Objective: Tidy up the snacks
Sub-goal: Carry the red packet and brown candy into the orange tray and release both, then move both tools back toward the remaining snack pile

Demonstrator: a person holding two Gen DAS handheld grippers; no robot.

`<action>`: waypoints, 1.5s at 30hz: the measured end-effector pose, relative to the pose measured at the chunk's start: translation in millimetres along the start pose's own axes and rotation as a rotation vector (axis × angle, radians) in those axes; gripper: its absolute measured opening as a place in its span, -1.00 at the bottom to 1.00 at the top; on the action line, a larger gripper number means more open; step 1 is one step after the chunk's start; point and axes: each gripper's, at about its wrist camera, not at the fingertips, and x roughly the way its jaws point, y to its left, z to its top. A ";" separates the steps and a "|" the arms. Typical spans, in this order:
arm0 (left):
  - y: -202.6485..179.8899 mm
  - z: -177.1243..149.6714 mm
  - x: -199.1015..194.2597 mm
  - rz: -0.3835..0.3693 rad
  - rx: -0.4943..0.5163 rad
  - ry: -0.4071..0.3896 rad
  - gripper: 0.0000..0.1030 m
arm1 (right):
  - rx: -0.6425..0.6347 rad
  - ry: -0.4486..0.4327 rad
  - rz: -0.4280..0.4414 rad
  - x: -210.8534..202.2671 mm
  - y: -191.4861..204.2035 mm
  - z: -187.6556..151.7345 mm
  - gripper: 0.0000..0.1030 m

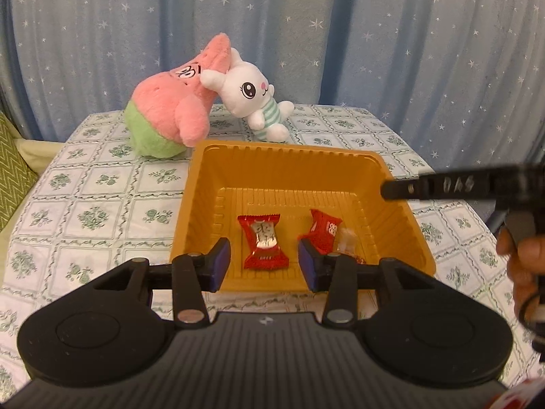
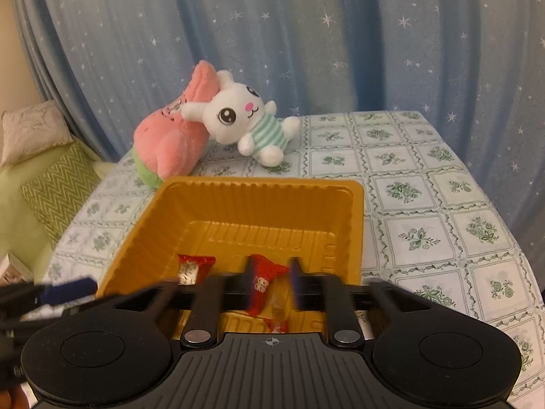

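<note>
Left gripper [image 1: 264,264] hangs with jaws apart and empty over the orange tray [image 1: 204,204], a red candy [image 1: 264,242] lying lengthwise between its fingers. Right gripper [image 2: 272,289] is open too, loosely straddling the second candy [image 2: 262,283] at lower centre.

Just ahead of your left tongs [image 1: 264,264] the tray [image 1: 289,156] sits on the table [image 1: 102,211], with one candy [image 1: 263,241] lying in it between the parted tips and a second candy [image 1: 322,235] just right of that, by the right tip. Your right tongs [image 2: 272,289] hang over the tray's near edge with the second candy between their spread tips. Beyond the tray, ahead and to the left, the star plush [image 1: 173,109] leans against the rabbit plush [image 1: 253,97] on its right, in front of the curtain [image 1: 374,34].
</note>
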 end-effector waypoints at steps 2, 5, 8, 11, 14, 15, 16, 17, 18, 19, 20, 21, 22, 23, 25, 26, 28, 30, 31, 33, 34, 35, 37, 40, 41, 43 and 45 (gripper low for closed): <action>-1.0 -5.9 -8.2 0.003 0.000 -0.001 -0.18 | -0.001 -0.022 -0.008 -10.5 -0.9 -2.3 0.18; -4.4 -17.9 -24.1 0.014 0.005 -0.006 -0.16 | 0.018 -0.022 -0.021 -28.0 -4.8 -10.4 0.18; -7.6 -31.9 -42.4 0.013 -0.014 -0.007 -0.12 | 0.045 -0.025 -0.038 -52.2 -7.8 -29.3 0.18; -12.9 -45.8 -61.3 0.015 -0.028 -0.001 -0.04 | 0.048 -0.018 -0.062 -76.4 -6.3 -52.3 0.18; -19.6 -57.5 -81.3 0.015 -0.039 0.003 -0.01 | 0.025 -0.009 -0.082 -100.4 -0.1 -73.7 0.18; -21.2 -61.2 -88.2 0.015 -0.045 0.003 0.02 | 0.018 -0.011 -0.093 -109.1 2.4 -81.0 0.18; -22.7 -65.0 -95.8 0.018 -0.050 0.001 0.07 | 0.016 -0.013 -0.103 -117.8 4.2 -87.2 0.18; -24.8 -69.1 -103.5 0.023 -0.052 -0.002 0.10 | 0.019 -0.015 -0.108 -126.5 5.9 -93.3 0.18; -26.0 -73.4 -110.8 0.027 -0.054 -0.005 0.14 | 0.022 -0.016 -0.110 -135.0 7.8 -99.5 0.18; -27.2 -78.1 -118.2 0.030 -0.058 -0.006 0.17 | 0.026 -0.017 -0.112 -142.8 9.5 -105.1 0.18; -27.9 -81.9 -124.2 0.033 -0.064 -0.007 0.20 | 0.033 -0.019 -0.118 -151.0 10.6 -111.3 0.18; -28.6 -86.1 -129.5 0.037 -0.071 -0.005 0.21 | 0.038 -0.019 -0.122 -158.7 11.8 -117.3 0.18; -29.4 -89.9 -135.0 0.037 -0.075 -0.003 0.22 | 0.041 -0.018 -0.124 -165.0 13.3 -122.6 0.18; -30.4 -94.0 -139.8 0.038 -0.077 -0.002 0.23 | 0.043 -0.016 -0.126 -171.3 14.9 -127.6 0.18; -33.3 -103.1 -149.9 0.046 -0.073 -0.001 0.30 | 0.042 -0.016 -0.132 -183.6 18.6 -138.2 0.18; -34.4 -107.5 -155.4 0.049 -0.073 -0.003 0.31 | 0.042 -0.015 -0.133 -189.6 20.7 -144.3 0.18; -34.8 -117.4 -165.7 0.041 -0.085 -0.007 0.34 | 0.056 -0.015 -0.128 -200.2 23.2 -156.0 0.18; -34.3 -125.8 -174.8 0.035 -0.094 -0.009 0.37 | 0.068 -0.014 -0.124 -208.8 24.6 -167.2 0.18; -34.4 -130.2 -179.3 0.042 -0.094 -0.010 0.40 | 0.072 -0.012 -0.125 -212.6 25.7 -173.3 0.18; -33.9 -138.1 -186.0 0.051 -0.092 -0.007 0.41 | 0.081 -0.008 -0.129 -218.2 28.0 -185.2 0.18; -33.4 -141.7 -188.6 0.052 -0.094 -0.002 0.41 | 0.087 -0.003 -0.128 -219.8 29.3 -190.9 0.18; -32.9 -145.2 -190.3 0.054 -0.095 0.002 0.41 | 0.091 0.004 -0.124 -220.7 30.5 -196.5 0.18; -32.4 -150.7 -193.0 0.055 -0.094 0.008 0.41 | 0.090 0.019 -0.119 -221.0 33.6 -204.8 0.18; -31.8 -155.5 -195.3 0.055 -0.096 0.013 0.41 | 0.084 0.029 -0.113 -221.4 38.3 -212.5 0.18; -31.7 -156.6 -196.0 0.055 -0.096 0.013 0.41 | 0.085 0.028 -0.111 -221.6 39.4 -213.3 0.18; -31.6 -158.1 -196.6 0.053 -0.097 0.013 0.41 | 0.086 0.027 -0.109 -221.3 41.0 -214.0 0.18; -31.5 -159.2 -196.3 0.051 -0.099 0.015 0.41 | 0.088 0.022 -0.107 -221.0 41.4 -213.7 0.18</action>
